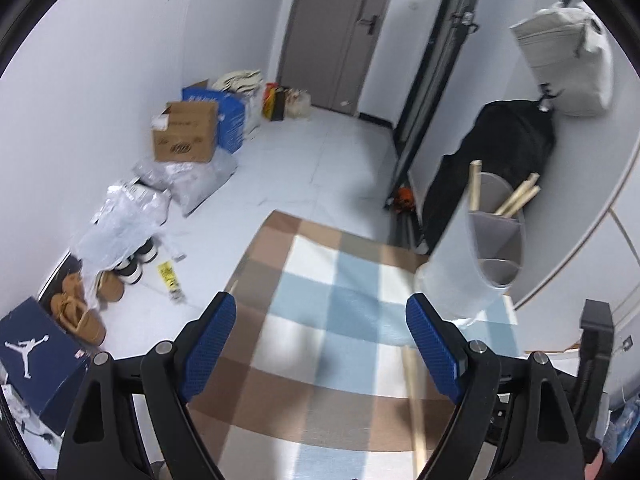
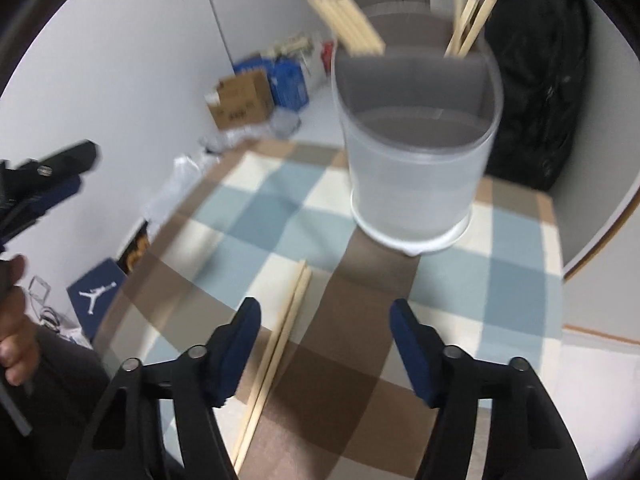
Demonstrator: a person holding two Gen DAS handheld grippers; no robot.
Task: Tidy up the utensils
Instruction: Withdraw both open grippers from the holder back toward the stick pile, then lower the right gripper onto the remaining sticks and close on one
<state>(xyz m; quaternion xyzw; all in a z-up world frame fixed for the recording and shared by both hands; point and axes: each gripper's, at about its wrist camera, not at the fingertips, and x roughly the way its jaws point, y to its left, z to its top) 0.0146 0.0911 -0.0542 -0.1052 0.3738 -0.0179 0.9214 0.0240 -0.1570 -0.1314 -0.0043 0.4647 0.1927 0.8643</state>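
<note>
Right gripper point(image 2: 325, 344) open, empty; chopstick pair point(image 2: 280, 344) at its 9 o'clock, shift there, straddle both, pinch mid-length; left gripper point(image 1: 320, 344) open, empty; divided holder point(image 2: 416, 136) at 12.

worktop: round point(image 2: 516, 320), covered by checked cloth point(image 2: 248, 216) in blue, cream, brown
far on cloth: translucent divided holder point(image 2: 416, 184), upright, wooden sticks in far compartments
near left on cloth: pair of chopsticks point(image 2: 280, 340), lying flat, side by side
</note>
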